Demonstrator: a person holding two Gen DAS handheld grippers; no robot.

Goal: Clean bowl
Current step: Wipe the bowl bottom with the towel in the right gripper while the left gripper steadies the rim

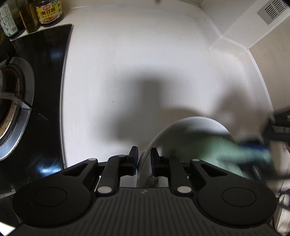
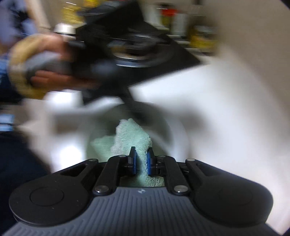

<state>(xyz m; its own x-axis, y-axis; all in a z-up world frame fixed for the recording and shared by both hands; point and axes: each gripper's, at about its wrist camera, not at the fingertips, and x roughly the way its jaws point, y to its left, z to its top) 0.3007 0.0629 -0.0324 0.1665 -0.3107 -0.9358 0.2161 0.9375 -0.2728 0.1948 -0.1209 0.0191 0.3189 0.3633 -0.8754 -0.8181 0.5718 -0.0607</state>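
Observation:
A white bowl [image 1: 190, 127] stands on the white countertop [image 1: 126, 72] at the lower right of the left wrist view. Its near rim runs between the fingers of my left gripper [image 1: 144, 156], with a narrow gap showing beside the left pad, so the jaws stand open around the rim. A pale green cloth [image 1: 208, 150] lies blurred inside the bowl, with the right gripper [image 1: 253, 147] a dark blue blur above it. In the right wrist view my right gripper [image 2: 141, 159] is shut on the green cloth [image 2: 132, 134] over the bowl [image 2: 174, 130]. The left gripper [image 2: 130, 101] shows as a blurred dark shape at the bowl's far rim.
A black glass hob [image 1: 41, 90] with a steel burner [image 1: 10, 101] borders the counter on the left. Sauce jars and bottles [image 1: 49, 12] stand behind it. The tiled wall and a grey vent [image 1: 271, 10] close the right side. A person's hand [image 2: 45, 72] holds the left gripper.

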